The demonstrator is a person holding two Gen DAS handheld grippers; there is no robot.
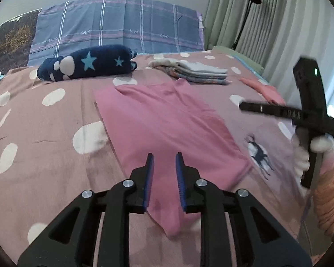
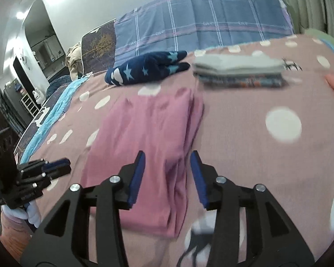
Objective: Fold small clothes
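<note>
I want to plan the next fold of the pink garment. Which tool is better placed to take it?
Probably the left tool: it hangs open directly over the near end of the pink garment.

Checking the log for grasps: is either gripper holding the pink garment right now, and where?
Nothing is held. The left gripper and right gripper are both open above the pink garment.

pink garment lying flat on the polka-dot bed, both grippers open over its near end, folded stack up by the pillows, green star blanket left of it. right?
One error: the star blanket is navy, not green, as both wrist views show. The rest holds: pink garment flat on the bed, left gripper and right gripper open over its near end, folded stack by the pillows.
</note>
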